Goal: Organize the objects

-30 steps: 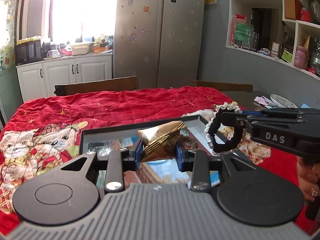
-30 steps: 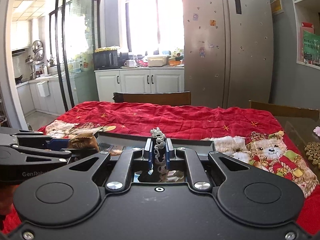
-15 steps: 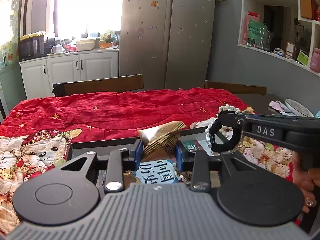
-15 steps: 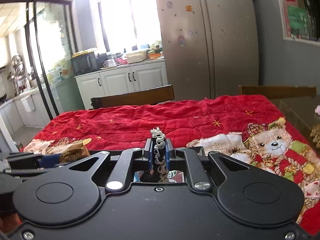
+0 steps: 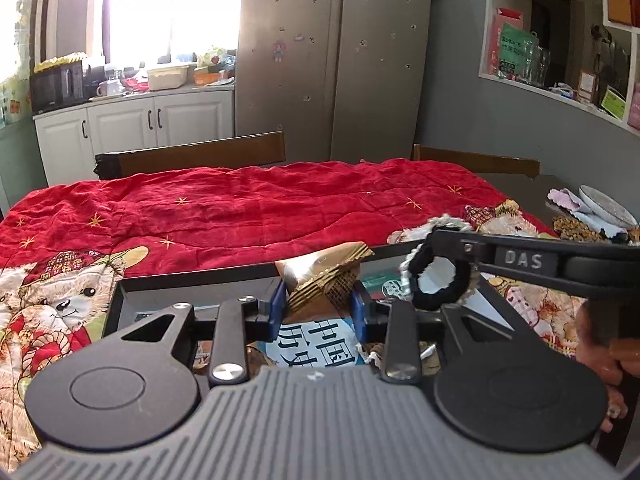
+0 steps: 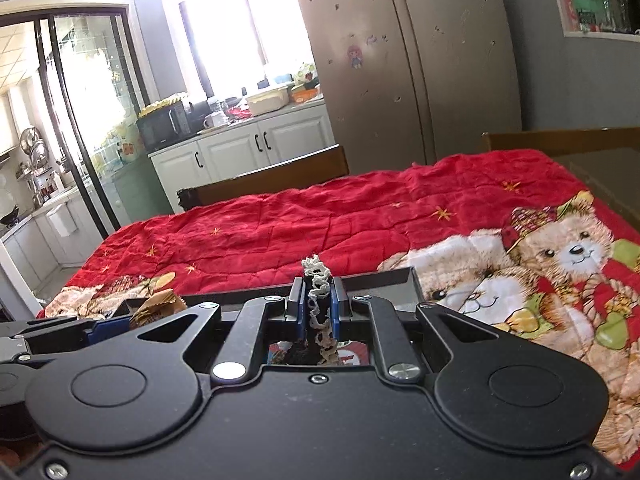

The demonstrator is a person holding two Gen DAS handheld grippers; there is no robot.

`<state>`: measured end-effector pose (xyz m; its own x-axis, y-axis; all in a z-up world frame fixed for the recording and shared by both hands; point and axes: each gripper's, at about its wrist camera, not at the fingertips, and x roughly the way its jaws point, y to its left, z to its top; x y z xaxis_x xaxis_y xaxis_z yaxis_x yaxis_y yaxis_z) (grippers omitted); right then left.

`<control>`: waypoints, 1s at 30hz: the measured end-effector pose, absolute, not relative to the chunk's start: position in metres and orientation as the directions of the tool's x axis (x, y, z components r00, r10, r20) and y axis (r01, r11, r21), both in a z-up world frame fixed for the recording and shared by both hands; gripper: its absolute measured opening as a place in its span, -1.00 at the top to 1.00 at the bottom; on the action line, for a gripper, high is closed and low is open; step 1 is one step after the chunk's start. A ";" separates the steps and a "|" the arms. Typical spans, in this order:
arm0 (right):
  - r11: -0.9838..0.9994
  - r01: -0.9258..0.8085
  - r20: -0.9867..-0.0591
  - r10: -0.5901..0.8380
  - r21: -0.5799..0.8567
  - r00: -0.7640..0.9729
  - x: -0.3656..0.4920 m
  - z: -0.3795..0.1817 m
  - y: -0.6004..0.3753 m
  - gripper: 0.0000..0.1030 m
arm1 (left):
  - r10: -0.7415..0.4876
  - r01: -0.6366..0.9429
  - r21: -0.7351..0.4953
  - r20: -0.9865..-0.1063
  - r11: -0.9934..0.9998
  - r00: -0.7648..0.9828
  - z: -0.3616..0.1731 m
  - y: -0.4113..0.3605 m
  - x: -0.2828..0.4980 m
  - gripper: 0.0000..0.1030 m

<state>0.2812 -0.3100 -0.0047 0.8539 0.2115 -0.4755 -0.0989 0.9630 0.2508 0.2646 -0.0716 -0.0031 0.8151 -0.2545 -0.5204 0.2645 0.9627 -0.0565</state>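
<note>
My left gripper (image 5: 319, 304) is shut on a gold foil snack packet (image 5: 324, 276), held just above a black tray (image 5: 192, 280) on the red bear-print cloth. In the tray lie a blue-and-white printed item (image 5: 320, 340) and other small things I cannot make out. My right gripper (image 6: 318, 304) is shut on a black hair tie with white lace trim (image 6: 318, 300). In the left wrist view that hair tie (image 5: 438, 280) hangs as a ring from the right gripper's tips over the tray's right part. The packet (image 6: 158, 306) also shows at the left of the right wrist view.
A red cloth with bears (image 5: 248, 212) covers the table. Wooden chair backs (image 5: 192, 158) stand at the far edge. A plate and small items (image 5: 600, 210) sit on bare table at the right. A fridge (image 5: 332, 60) and white cabinets (image 5: 132, 128) stand behind.
Both grippers have moved forward and down over the tray, still holding the packet and the hair tie. The right gripper has rolled, so its view now tilts.
</note>
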 end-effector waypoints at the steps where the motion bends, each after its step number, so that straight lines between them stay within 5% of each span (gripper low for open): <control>1: 0.964 -0.099 -0.481 0.211 0.249 0.851 0.283 -0.008 -0.310 0.77 | -0.260 0.275 -0.050 -0.525 0.960 0.811 -0.005 -0.074 0.265 0.27; 30: 0.954 -0.101 -0.542 0.245 0.281 0.804 0.296 -0.031 -0.309 0.77 | -0.246 0.296 -0.017 -0.605 0.955 0.757 -0.032 -0.082 0.278 0.26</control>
